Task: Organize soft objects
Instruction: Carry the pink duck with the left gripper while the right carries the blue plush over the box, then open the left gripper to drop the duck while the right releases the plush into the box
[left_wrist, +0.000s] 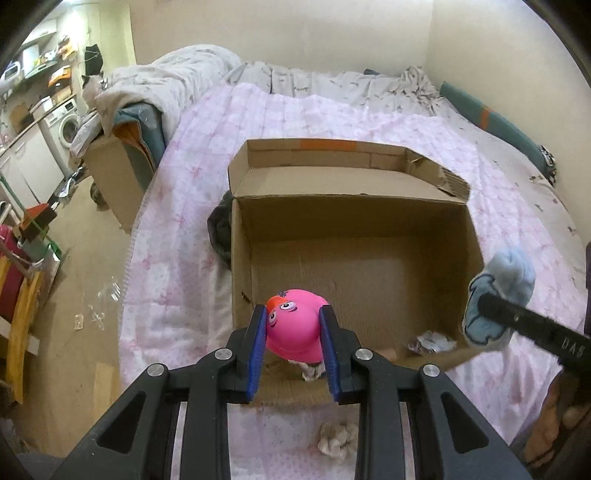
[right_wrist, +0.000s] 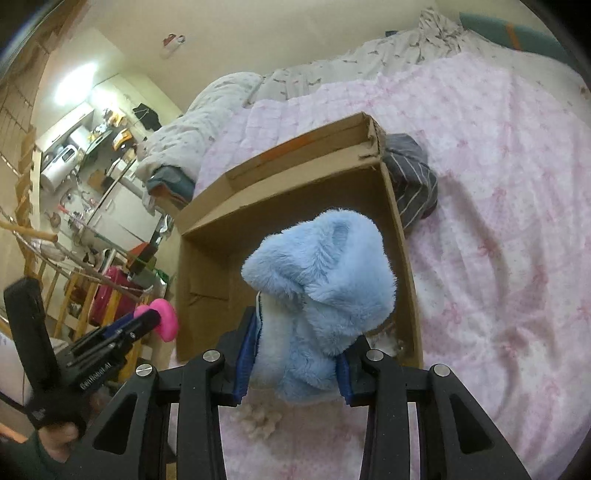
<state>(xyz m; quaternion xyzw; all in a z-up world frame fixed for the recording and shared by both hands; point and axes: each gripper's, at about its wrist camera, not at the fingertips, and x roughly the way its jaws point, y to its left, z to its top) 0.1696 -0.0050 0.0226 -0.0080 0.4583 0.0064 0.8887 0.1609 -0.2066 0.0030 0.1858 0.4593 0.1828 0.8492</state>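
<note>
My left gripper (left_wrist: 295, 325) grips the pink toy (left_wrist: 293, 325) over the near edge of the box (left_wrist: 354, 221); it looks smooth and could slip. My right gripper (right_wrist: 293, 354) squeezes the blue plush (right_wrist: 321, 291), light and very soft, above the box's right side.

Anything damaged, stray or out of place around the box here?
The cardboard box has a ragged, torn far-right flap. A grey striped cloth lies bunched outside against its wall, and crumpled scraps sit in its near corner. Otherwise nothing stands out.
</note>
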